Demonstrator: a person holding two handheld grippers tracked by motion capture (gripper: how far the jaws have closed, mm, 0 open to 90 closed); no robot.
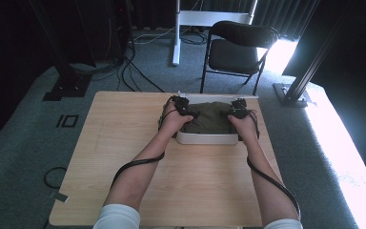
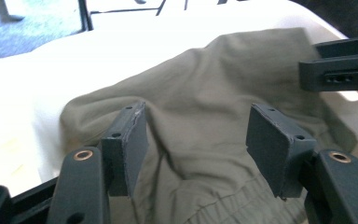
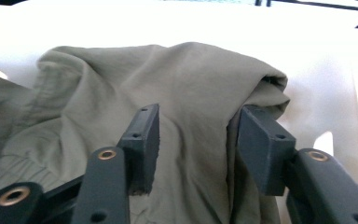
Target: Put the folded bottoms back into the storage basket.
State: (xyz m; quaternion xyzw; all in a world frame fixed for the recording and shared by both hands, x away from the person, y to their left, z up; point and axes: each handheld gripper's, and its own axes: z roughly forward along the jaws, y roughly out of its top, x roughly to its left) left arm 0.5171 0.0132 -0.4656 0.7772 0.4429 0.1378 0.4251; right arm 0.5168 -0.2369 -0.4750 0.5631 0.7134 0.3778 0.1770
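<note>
High view: olive garment [image 1: 209, 117] bunched in white bin [image 1: 207, 139] on surface, both claws at it | Left gripper view: left claw [image 2: 196, 135] wide, cloth between jaws, ungripped | Right gripper view: right claw [image 3: 196, 140] wide over a fold; grasp apparently pending.

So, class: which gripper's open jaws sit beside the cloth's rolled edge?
The right gripper: the olive cloth rolls over by its right-hand jaw; the left gripper straddles a ridge.
</note>
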